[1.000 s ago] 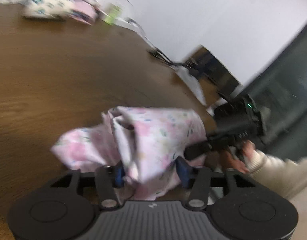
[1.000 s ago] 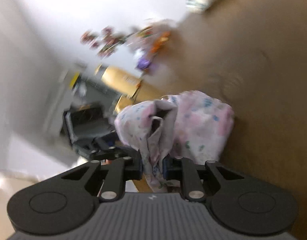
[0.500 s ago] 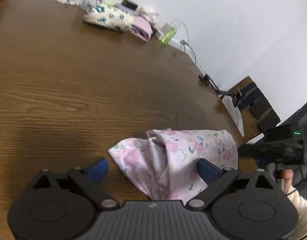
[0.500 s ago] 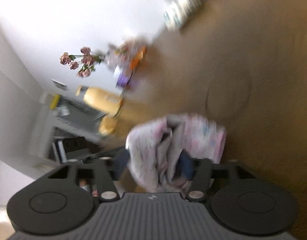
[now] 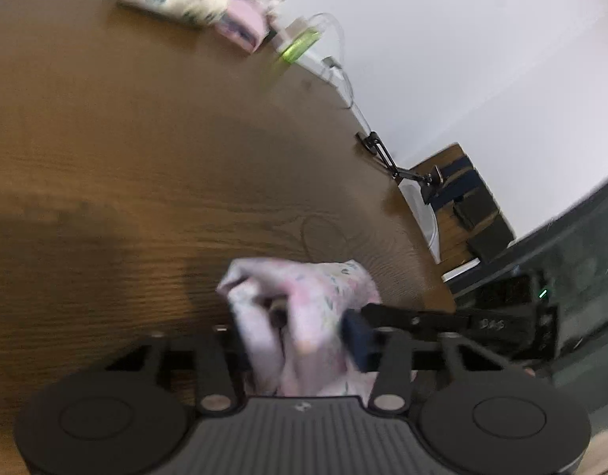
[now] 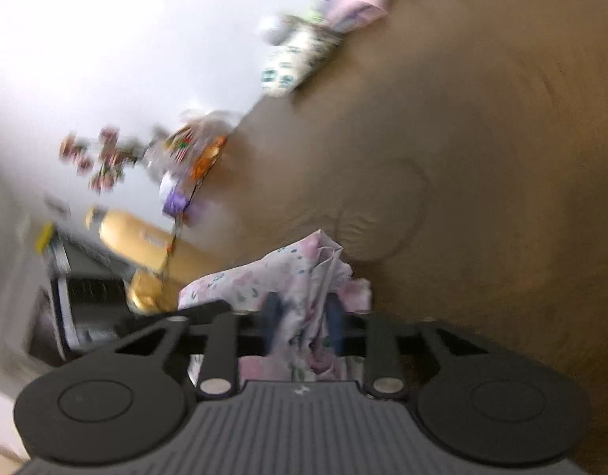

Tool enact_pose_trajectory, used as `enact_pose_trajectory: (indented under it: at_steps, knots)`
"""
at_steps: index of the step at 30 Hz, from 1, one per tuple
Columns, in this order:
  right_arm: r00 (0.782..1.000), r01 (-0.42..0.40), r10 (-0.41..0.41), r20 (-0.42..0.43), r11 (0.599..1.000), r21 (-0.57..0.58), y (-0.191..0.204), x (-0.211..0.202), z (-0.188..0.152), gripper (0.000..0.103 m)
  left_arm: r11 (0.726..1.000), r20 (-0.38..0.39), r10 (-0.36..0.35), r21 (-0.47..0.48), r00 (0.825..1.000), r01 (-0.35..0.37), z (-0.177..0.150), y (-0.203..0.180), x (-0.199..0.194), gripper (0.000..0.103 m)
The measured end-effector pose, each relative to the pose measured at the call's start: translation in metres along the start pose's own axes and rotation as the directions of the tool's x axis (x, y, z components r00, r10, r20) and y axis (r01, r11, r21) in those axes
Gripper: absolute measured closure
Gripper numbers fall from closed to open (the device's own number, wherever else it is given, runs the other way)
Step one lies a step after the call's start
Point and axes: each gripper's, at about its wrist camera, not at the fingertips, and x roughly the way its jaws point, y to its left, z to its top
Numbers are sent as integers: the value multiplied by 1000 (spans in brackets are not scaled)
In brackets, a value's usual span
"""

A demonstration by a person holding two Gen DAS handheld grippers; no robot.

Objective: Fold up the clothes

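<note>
**Both grippers close back onto the bunched garment**

Half a second ago the left gripper (image 5: 294,340) stood wide around the cloth; now its jaws have narrowed onto it, and the right gripper (image 6: 302,322) has tightened too. The pink floral cotton garment (image 5: 304,301) sits crumpled at the near edge of the brown wood-grain table (image 5: 145,158), pinched between both pairs of blue-padded fingers. Blur hides whether either grip is fully firm. The right gripper's black body (image 5: 462,322) reaches in from the left gripper's right side, so the two grips sit close together on one bunch. Spreading the cloth would likely mean drawing them apart sideways. A stack of folded patterned fabrics (image 5: 193,4) lies at the far edge.
</note>
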Motion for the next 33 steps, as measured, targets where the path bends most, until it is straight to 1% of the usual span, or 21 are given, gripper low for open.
enact_pose_trajectory:
  at_steps: [1,4,5,6,7,8,9,10,12,15,16,18,20,21,26,27,28,30,31,32,33]
  knots:
    - [1000,-10,10,-3,999,47,-6,3,2,87,1000,-6,-9,-11,1000,9,0,1,3,71]
    - [1000,19,-20,20,998,65,-6,3,1,88,998,-10,-48,-42,999,48,0,2,7,69]
    - [1000,13,-15,27,995,95,-9,1,0,88,996,-2,-68,-53,998,67,-1,5,6,64]
    - [999,4,-8,34,993,118,-13,1,-2,88,994,5,-85,-62,996,85,-2,7,5,46]
    - [999,-3,-3,47,991,133,-16,-1,-3,88,994,9,-92,-61,996,92,-3,7,4,41]
    - [998,0,-8,66,991,132,-16,-2,-5,88,993,13,-99,-60,995,100,-3,8,4,43]
    - [997,15,-23,69,994,110,-13,-1,-5,88,993,13,-100,-57,995,101,-4,8,5,63]
    - [997,31,-37,73,996,88,-10,-1,-6,87,996,-5,-79,-49,997,78,-3,7,8,73]
    - [993,81,-82,89,997,18,2,-2,-7,82,993,-25,-90,-83,996,87,0,11,14,76]
    - [977,172,-154,145,977,-125,24,-10,-11,46,988,-36,-108,-113,993,103,3,16,17,77]
    - [971,201,-174,166,965,-168,31,-12,-13,43,988,-40,-112,-113,993,107,4,16,18,78]
    - [965,234,-202,168,951,-200,33,-9,-14,47,986,-50,-121,-122,991,114,4,16,23,78]
    - [964,241,-210,165,949,-202,32,-5,-14,60,984,-61,-129,-135,990,120,5,18,26,79]
    - [971,216,-193,145,961,-170,29,-2,-12,79,982,-59,-132,-145,989,123,6,19,28,79]
    - [994,78,-79,74,997,13,3,2,0,87,978,-49,-134,-167,990,124,12,24,29,73]
    - [996,52,-55,68,997,56,-3,1,2,88,983,-41,-112,-153,993,105,12,21,24,67]
    - [996,58,-61,70,997,48,-2,2,1,88,991,-21,-63,-117,998,61,13,16,15,59]
    - [995,70,-72,75,997,31,0,2,0,88,998,61,65,-8,996,-65,9,-1,-9,57]
    - [994,76,-77,77,997,23,2,2,0,88,988,133,141,44,981,-148,5,-15,-21,58]
    - [993,82,-83,80,997,15,3,2,-1,88,964,214,221,101,951,-247,0,-34,-31,61]
    - [993,88,-88,82,996,7,4,2,-1,88,926,296,290,152,910,-345,-6,-53,-39,73]
